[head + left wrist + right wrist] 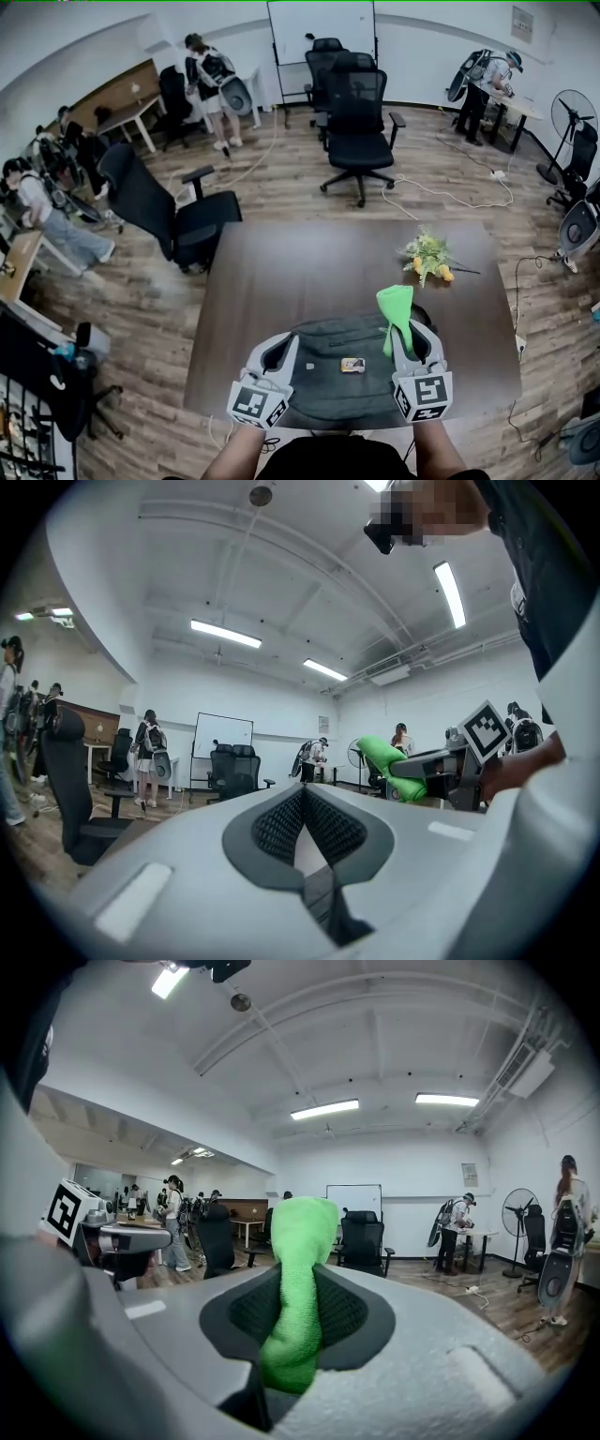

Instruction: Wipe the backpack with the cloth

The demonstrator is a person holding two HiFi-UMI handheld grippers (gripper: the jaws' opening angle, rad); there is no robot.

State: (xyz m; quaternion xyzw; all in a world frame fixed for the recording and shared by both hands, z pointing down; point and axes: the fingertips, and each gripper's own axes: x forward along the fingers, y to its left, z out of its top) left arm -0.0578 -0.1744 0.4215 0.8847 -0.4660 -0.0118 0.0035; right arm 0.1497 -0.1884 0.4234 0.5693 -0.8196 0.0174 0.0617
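Right gripper (401,330) sat close in front of me, jaws pinching the green cloth (298,1269). The cloth was bunched between the pads and stuck out past the tips. Left gripper (305,794) sat beside it with its jaws pressed together at the tips and nothing between them. Both were held side by side, tips pointing away from me. In the left gripper view I saw the right gripper off to the side with the cloth poking out of it. Below both grippers the dark grey backpack (337,380) lay flat on the near edge of the brown table (281,272), with a small yellowish tag (352,366) on top, between the two grippers. I couldn't tell whether either gripper touched the backpack. The cloth was over its far right part and I saw no contact there. Farther along the table, well apart from the backpack, lay a bunch of yellow flowers (427,258) near the right side. Beyond the table stood a black office chair (359,131) on the wood floor (281,178), and another black chair (164,211) stood off the table's left corner. White cables (441,192) trailed across the floor. At the back were a whiteboard (321,28), a standing fan (572,112) at far right, and several people at desks along the walls.
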